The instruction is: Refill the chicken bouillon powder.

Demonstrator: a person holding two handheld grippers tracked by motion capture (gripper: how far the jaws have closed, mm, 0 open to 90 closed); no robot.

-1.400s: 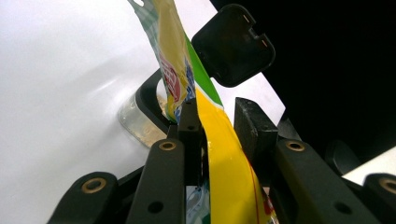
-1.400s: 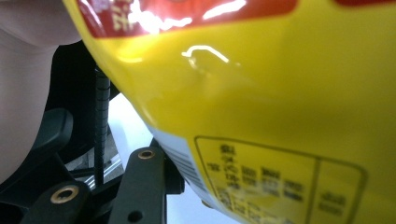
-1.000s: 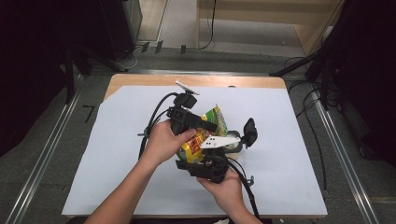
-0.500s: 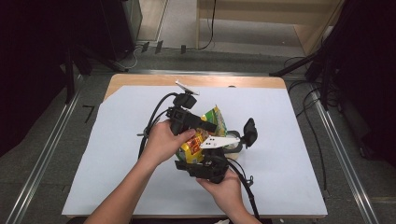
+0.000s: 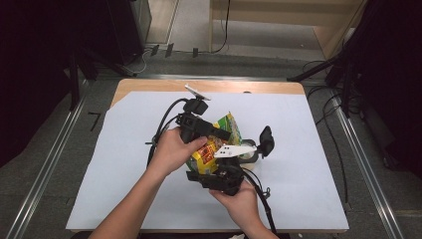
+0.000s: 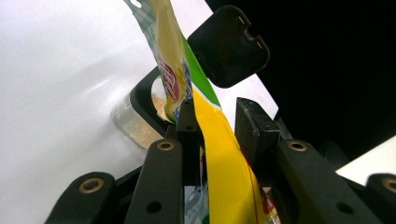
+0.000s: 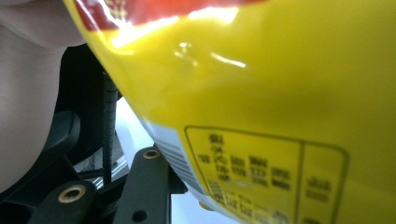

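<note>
The yellow snack bag (image 5: 213, 149) sits mid-table between my two grippers; I think it is light, soft, crinkly and slippery, so its flat sealed edge is the best place to hold; my left gripper (image 6: 215, 128) pinches that thin edge; my right gripper (image 5: 219, 178) is pressed against the bag, but I cannot tell if it grips; a small clear jar (image 6: 135, 122) with a black flip lid (image 6: 228, 45) stands just behind, easy to bump.

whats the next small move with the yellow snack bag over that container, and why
Probably tip the yellow and green foil snack bag a little further. Both tools, left and right, hold it, its torn mouth points down at the round clear container with the open black lid, and crumbs already lie inside.
</note>
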